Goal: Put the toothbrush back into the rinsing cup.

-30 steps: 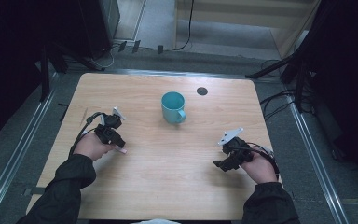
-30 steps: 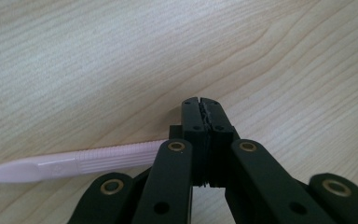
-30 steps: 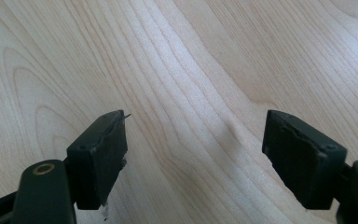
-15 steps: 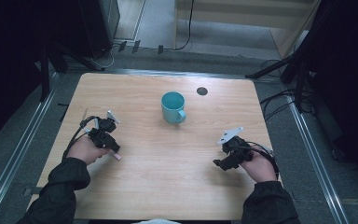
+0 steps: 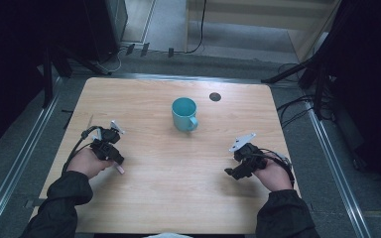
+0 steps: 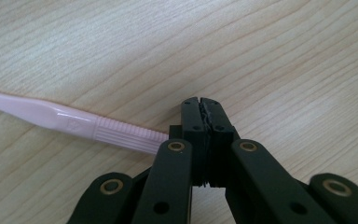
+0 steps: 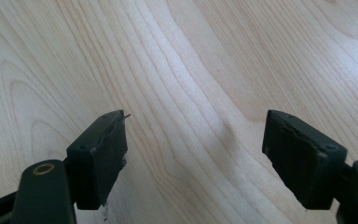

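Note:
A pink plastic handle (image 6: 74, 123) lies low over the wooden table (image 5: 178, 198), slim at the far end and ribbed near the jaws. Its ribbed end runs in behind the left pad of my left gripper (image 6: 200, 105), whose jaws are pressed together; the exact grip point is hidden. In the high view my left gripper (image 5: 116, 159) is at the table's left side, with a short pink tip (image 5: 121, 170) sticking out below it. My right gripper (image 5: 230, 173) rests at the right side. Its jaws stand wide open over bare wood (image 7: 193, 154), nothing between them.
A teal mug (image 5: 184, 114) stands upright at the middle of the table's far half, handle toward the near right. A small dark round disc (image 5: 215, 96) sits behind it. Cables and dark stands surround the table on the floor.
My left hand has drifted a little toward the near left, and the pink handle has gone along with it. The right hand and the mug have stayed put.

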A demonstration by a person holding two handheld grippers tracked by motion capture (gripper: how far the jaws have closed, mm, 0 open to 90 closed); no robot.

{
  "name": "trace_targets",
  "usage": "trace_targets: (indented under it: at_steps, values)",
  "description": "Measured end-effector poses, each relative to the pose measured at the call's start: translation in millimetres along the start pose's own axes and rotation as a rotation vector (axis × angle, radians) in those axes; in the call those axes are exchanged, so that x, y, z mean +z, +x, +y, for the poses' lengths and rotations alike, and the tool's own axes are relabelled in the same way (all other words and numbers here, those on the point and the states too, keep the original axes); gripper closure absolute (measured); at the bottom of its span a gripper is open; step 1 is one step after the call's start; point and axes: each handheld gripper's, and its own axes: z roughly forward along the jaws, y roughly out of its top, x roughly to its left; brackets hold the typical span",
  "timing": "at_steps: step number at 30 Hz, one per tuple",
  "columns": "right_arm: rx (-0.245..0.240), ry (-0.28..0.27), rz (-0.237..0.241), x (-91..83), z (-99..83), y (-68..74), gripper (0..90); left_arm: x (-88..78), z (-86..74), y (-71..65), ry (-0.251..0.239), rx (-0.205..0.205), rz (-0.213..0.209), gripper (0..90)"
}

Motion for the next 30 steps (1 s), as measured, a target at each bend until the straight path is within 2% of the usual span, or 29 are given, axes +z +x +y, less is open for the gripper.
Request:
trace_targets:
  at_steps: [5,8,9,17,30]
  values:
    - [0.012,-0.017,0.014,1.2,4.6,-1.0,22.1,-0.4,-5.3,3.3,0.001,-0.019,0.003,88.8]
    - [0.007,-0.014,0.013,2.2,6.0,-0.9,22.1,-1.1,-7.0,4.6,0.003,-0.018,0.003,88.8]
    - [0.001,-0.013,0.013,3.1,7.7,-1.0,22.1,-1.4,-9.6,5.9,-0.001,-0.032,0.001,88.8]
    - [-0.024,-0.01,0.022,6.9,14.8,-1.8,22.1,-4.1,-18.7,12.8,0.005,-0.057,0.003,88.7]
    - [-0.051,-0.011,0.037,13.4,29.1,-2.2,22.1,-11.0,-37.2,28.1,-0.009,-0.13,0.009,88.1]
